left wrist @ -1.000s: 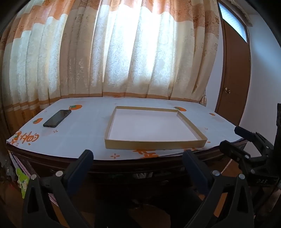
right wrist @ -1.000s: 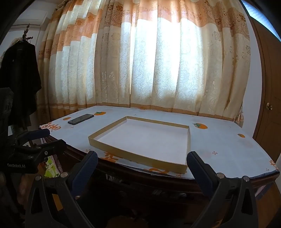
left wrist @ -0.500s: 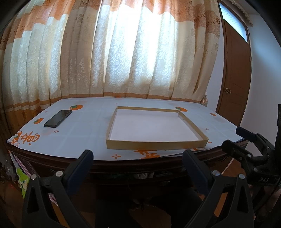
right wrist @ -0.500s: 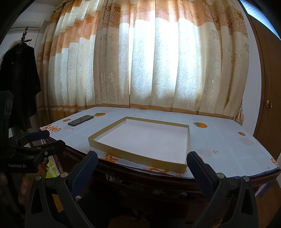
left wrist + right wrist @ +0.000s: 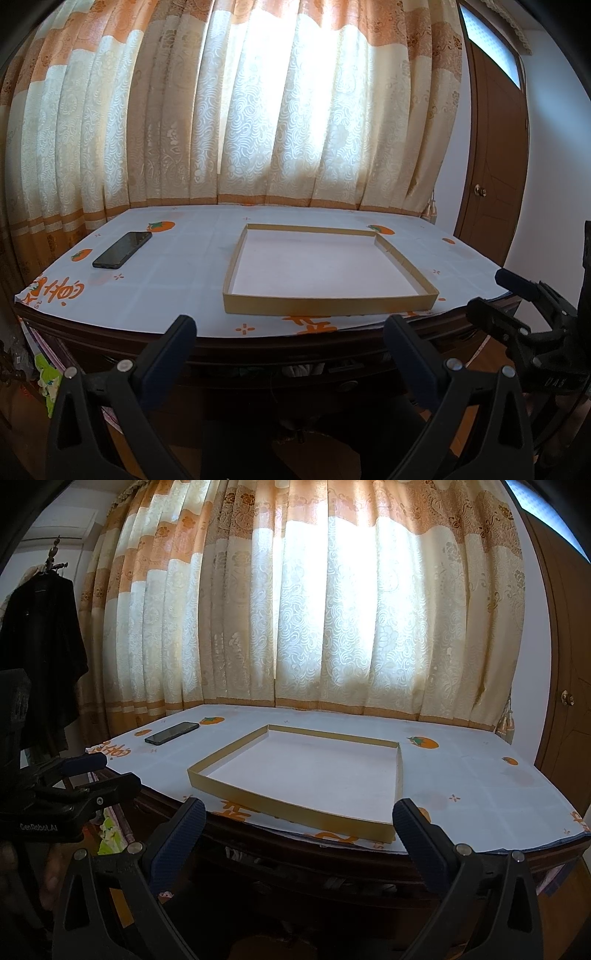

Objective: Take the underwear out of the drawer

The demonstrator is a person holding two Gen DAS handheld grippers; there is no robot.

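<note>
Both claws hang in front of the counter's near edge, below its top, with nothing between their fingers: the left claw (image 5: 290, 341) stands wide, and the right claw (image 5: 299, 823) stands just as wide. The left one also shows at the left edge of the right wrist view.

The step in hand looks like reaching the drawer (image 5: 280, 369), a dark front under the counter's near edge. It is in deep shadow, so I cannot tell whether it is shut or slightly ajar. To do this well, one claw should find the pull or lip and draw it straight out, level, while the other waits clear.

The underwear is not clearly visible; pale cloth seems to peek at the gap, but that is uncertain.

On the counter (image 5: 177, 280), an empty shallow tray (image 5: 325, 306) sits near the middle, and a phone (image 5: 122, 250) lies towards the far left corner.
</note>
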